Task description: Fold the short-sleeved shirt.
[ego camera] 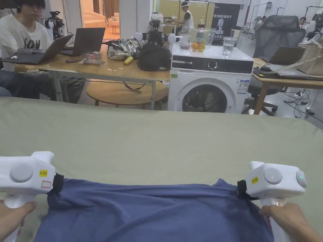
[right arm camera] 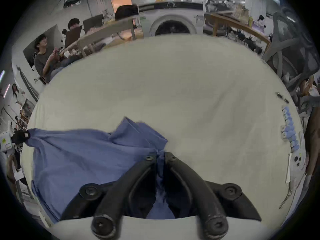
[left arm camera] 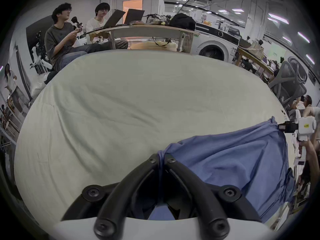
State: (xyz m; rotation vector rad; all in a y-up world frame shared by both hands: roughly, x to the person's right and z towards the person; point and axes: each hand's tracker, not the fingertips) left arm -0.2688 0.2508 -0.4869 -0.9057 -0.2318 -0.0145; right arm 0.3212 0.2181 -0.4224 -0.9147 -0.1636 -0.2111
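Green bed [ego camera: 157, 138], both grippers clamping shirt [ego camera: 151, 214]

One blue shirt [ego camera: 151, 214], two laptops [ego camera: 85, 41], one washing machine [ego camera: 208, 85].

Wooden desk [ego camera: 94, 71], white washing machine [ego camera: 208, 85], mesh office chair [ego camera: 279, 34], ceiling lights [left arm camera: 277, 17]

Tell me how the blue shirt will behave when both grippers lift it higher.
Likely floppy: the blue shirt sags between the left gripper and right gripper. Probably light, as bunched corners carry it. It may slip, since each gripper pinches only a narrow bunch.
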